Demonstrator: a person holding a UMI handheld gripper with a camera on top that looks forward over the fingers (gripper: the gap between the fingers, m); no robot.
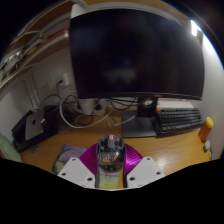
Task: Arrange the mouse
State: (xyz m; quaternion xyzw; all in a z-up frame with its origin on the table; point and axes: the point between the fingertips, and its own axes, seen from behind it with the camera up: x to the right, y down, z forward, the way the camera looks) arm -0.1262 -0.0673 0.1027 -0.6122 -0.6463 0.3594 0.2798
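Observation:
A small translucent mouse (109, 153) with visible inner parts sits between my two fingers, pressed by the magenta pads (90, 157) on both sides. My gripper (109, 160) is shut on it and holds it above the wooden desk (170, 150). The mouse's cable is not visible.
A large dark monitor (135, 50) on a stand fills the space ahead. A black keyboard (178, 119) lies right of the stand, with an orange bottle (207, 131) beyond it. Cables and a dark device (32, 124) lie to the left, with shelves behind.

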